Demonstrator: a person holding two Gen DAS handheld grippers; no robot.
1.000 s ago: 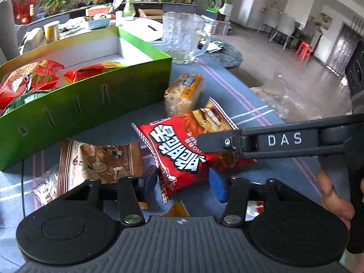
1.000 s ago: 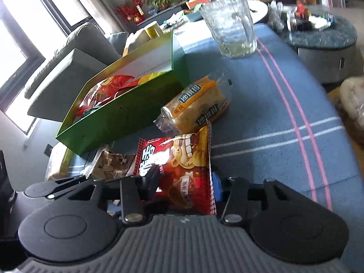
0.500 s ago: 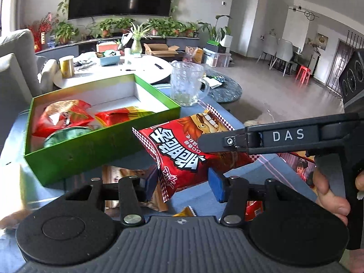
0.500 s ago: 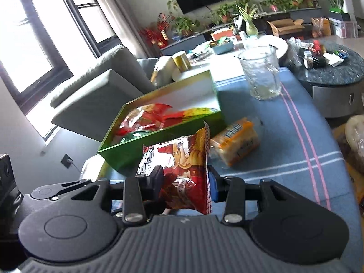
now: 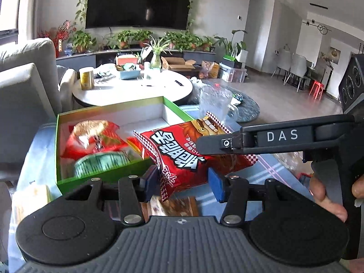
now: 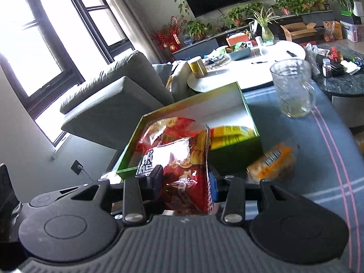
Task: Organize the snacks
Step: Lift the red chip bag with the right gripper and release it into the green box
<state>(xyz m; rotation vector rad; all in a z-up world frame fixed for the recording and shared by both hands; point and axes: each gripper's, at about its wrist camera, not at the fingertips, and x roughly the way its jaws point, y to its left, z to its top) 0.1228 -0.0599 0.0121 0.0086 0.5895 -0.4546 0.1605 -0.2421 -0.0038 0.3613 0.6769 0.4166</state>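
A red snack bag (image 5: 182, 152) with white lettering hangs in the air over the near right corner of the open green box (image 5: 113, 109). My left gripper (image 5: 182, 180) is shut on the bag's lower left corner. One finger (image 5: 250, 141) of the right gripper lies across the bag's right end. In the right wrist view my right gripper (image 6: 186, 182) is shut on the same bag (image 6: 182, 175), which stands on edge between the pads in front of the green box (image 6: 193, 100). A hand (image 5: 327, 195) holds the right gripper's handle.
The box holds a red bag (image 5: 91, 141), a green pack (image 5: 100, 161) and a yellow pack (image 6: 232, 134). An orange bread pack (image 6: 273, 161) and a brown pack (image 5: 173, 207) lie on the blue cloth. A glass jug (image 6: 293, 88) stands behind; a grey sofa (image 6: 113, 95) lies left.
Both grippers have risen together with the red snack bag, lifting it off the blue cloth. The green box now sits lower in both views, with its inside in sight.
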